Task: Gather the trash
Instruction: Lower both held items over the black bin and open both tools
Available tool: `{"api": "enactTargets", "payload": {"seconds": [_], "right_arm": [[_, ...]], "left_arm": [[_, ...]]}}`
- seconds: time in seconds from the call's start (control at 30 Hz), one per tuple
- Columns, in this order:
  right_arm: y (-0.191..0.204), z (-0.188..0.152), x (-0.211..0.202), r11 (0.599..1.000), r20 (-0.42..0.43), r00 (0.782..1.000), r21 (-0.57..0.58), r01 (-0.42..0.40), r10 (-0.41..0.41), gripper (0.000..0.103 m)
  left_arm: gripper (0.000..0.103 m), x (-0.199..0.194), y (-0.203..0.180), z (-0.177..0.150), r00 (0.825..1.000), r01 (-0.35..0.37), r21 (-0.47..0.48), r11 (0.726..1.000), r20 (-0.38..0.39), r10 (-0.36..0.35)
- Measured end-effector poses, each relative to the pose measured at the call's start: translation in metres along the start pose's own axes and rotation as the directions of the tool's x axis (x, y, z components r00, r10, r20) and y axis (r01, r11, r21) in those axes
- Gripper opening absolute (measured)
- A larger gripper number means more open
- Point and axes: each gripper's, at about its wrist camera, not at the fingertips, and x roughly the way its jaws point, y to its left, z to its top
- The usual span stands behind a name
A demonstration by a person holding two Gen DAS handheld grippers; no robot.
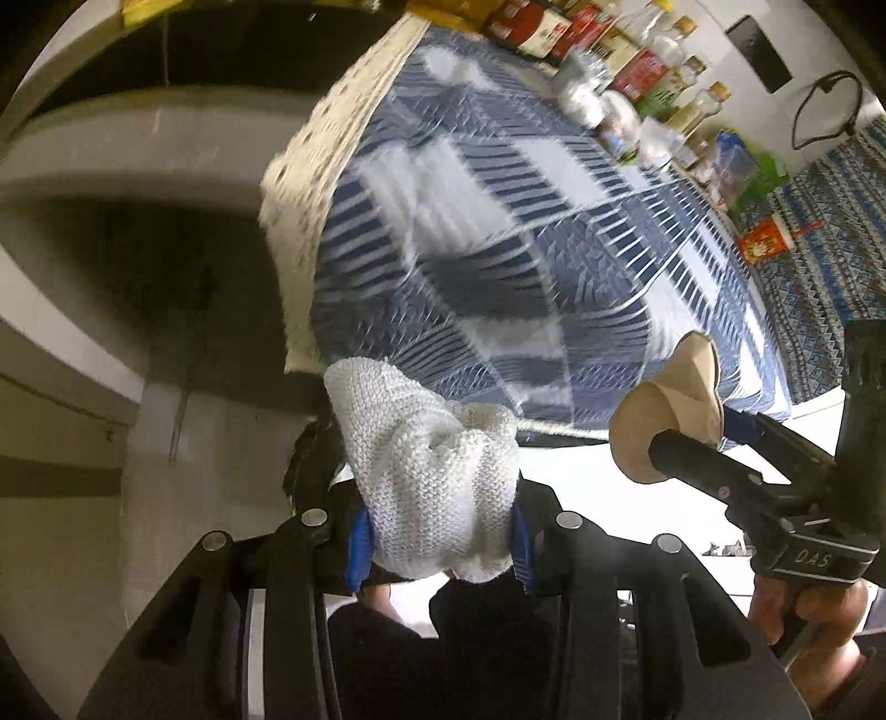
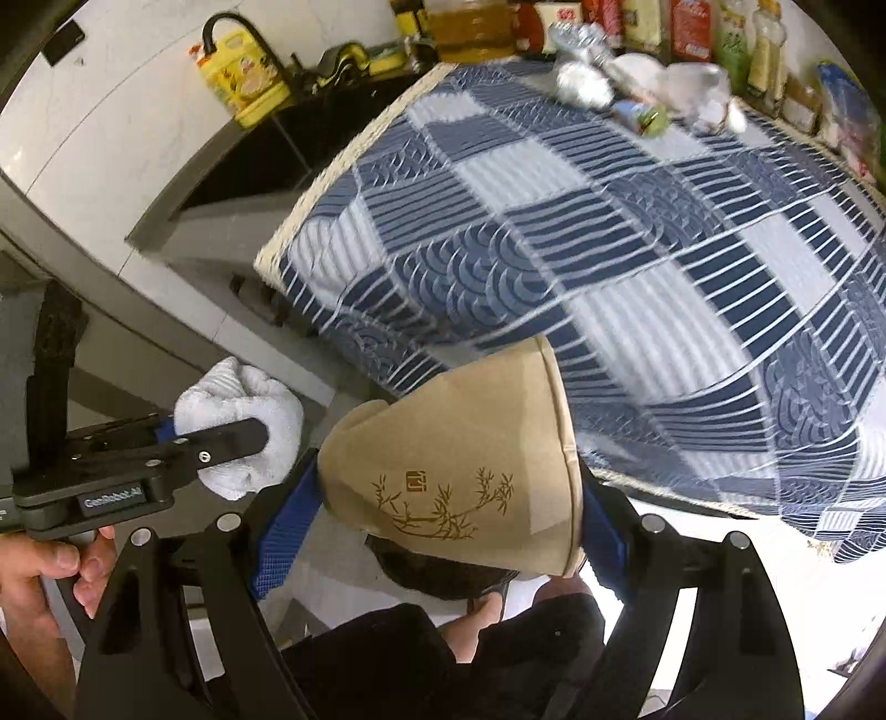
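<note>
My left gripper [image 1: 440, 523] is shut on a crumpled white knitted cloth [image 1: 432, 471], held off the edge of the blue checked tablecloth [image 1: 498, 266]. The cloth and left gripper also show in the right wrist view [image 2: 243, 421]. My right gripper [image 2: 443, 515] is shut on a squashed brown paper cup [image 2: 459, 471] with a bamboo print, held below the tablecloth's [image 2: 609, 249] near edge. The cup also shows at the right of the left wrist view [image 1: 670, 410]. More trash, crumpled plastic and a small can [image 2: 642, 111], lies at the far side of the table.
Bottles and jars [image 2: 692, 27] line the table's far edge. A dark sink with a black tap [image 2: 243, 33] and a yellow jug [image 2: 243, 77] sits to the left. A second patterned cloth with an orange carton [image 1: 764, 243] is at the right.
</note>
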Motion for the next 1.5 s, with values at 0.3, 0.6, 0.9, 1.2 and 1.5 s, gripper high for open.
{"api": "enactTargets", "payload": {"seconds": [0.3,0.6,0.9,1.2,1.5], "right_arm": [[0.016,-0.016,0.037,0.997,-0.086,0.996,-0.071,-0.042,0.036,0.083],[0.012,-0.039,0.085,0.995,-0.204,0.978,-0.082,-0.065,0.047,0.083],[0.002,-0.053,0.13,0.985,-0.271,0.959,-0.125,-0.121,0.083,0.083],[-0.005,-0.072,0.175,0.978,-0.345,0.937,-0.167,-0.126,0.062,0.083],[-0.008,-0.081,0.204,0.967,-0.388,0.92,-0.209,-0.144,0.053,0.083]], "left_arm": [[0.037,0.029,0.034,-0.027,0.996,-0.002,-0.074,0.997,-0.084,-0.004],[0.037,0.067,0.056,-0.049,0.986,-0.005,-0.125,0.992,-0.168,-0.016],[0.037,0.113,0.079,-0.06,0.97,-0.014,-0.183,0.983,-0.239,-0.031],[0.037,0.157,0.097,-0.063,0.956,-0.033,-0.219,0.975,-0.29,-0.033],[0.037,0.187,0.109,-0.066,0.945,-0.053,-0.246,0.968,-0.326,-0.031]]}}
